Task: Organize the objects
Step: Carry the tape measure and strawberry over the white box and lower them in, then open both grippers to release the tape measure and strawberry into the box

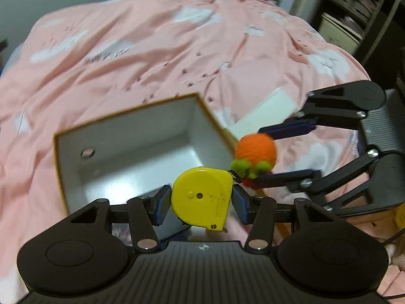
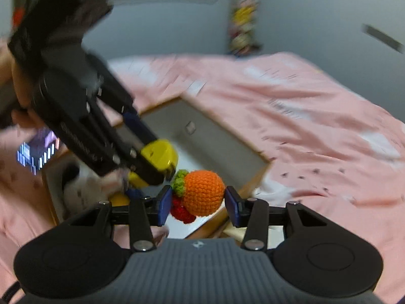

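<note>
Gripping a yellow tape measure (image 1: 202,198) between its two blue pads, the left claw (image 1: 201,204) is hanging over the near edge of an open white box (image 1: 131,157). The pads are pressing on the left and right sides of the yellow case, so this claw is clenched on it. In the right wrist view the same tape measure (image 2: 160,155) is showing at the tip of the left claw (image 2: 152,162), which is coming in from the upper left with a hand (image 2: 17,88) behind it.

The right claw (image 2: 200,204) is grasping a crocheted orange ball (image 2: 203,192) with green and red knitted parts on its left side. Both pads are touching the ball. In the left wrist view the right claw (image 1: 276,155) is reaching in from the right, and the orange ball (image 1: 255,150) is sitting between its fingers, just beside the right wall of the box.

The box is lying on a bed with a pink quilt (image 1: 152,50) that is carrying white cloud shapes. Its inside is mostly bare in the left wrist view. A white flat thing (image 1: 268,111) is lying on the quilt to the right of the box. Both pictures are blurred.
</note>
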A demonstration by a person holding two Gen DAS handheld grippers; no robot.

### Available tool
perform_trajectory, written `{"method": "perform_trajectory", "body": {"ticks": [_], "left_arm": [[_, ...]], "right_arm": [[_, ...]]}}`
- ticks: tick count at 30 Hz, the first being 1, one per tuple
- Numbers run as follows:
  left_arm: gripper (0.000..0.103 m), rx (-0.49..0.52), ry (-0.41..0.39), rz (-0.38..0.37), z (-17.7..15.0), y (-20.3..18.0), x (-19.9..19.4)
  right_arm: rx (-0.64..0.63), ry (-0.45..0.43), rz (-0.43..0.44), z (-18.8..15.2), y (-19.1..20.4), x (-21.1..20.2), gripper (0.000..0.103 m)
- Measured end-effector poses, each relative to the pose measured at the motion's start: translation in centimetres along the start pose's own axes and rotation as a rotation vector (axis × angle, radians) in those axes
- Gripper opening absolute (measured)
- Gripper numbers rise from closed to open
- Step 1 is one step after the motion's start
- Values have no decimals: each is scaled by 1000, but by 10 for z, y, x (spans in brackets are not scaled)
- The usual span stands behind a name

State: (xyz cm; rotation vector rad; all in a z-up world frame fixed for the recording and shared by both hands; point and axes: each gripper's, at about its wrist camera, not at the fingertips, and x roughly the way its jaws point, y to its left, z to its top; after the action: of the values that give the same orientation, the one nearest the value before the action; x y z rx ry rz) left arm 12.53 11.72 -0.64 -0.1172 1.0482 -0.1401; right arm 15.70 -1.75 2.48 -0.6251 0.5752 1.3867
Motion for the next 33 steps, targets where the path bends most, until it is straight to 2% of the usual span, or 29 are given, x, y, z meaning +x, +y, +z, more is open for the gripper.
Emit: {"method": "perform_trajectory", "body": {"ticks": [3,9,14,21,26,33], "left_arm": [[59,-36,-3,-15,-11,12,1],[59,-133,13,-50,-16,35,16],[59,-210,31,-79,-16,49,35],[59,-245,44,-96,-16,57,48],[59,-225,53,-87,-10,54,52],[59,-184,69,-66,0,46,60]], "right_arm": [[-139,127,21,17,4,32,47],[-321,381,90,33,5,89,47],[-427,512,165,32,9,120,47],[-480,580,253,28,9,140,48],[-513,629,292,19,9,147,48],[-507,576,291,22,0,131,48]]}}
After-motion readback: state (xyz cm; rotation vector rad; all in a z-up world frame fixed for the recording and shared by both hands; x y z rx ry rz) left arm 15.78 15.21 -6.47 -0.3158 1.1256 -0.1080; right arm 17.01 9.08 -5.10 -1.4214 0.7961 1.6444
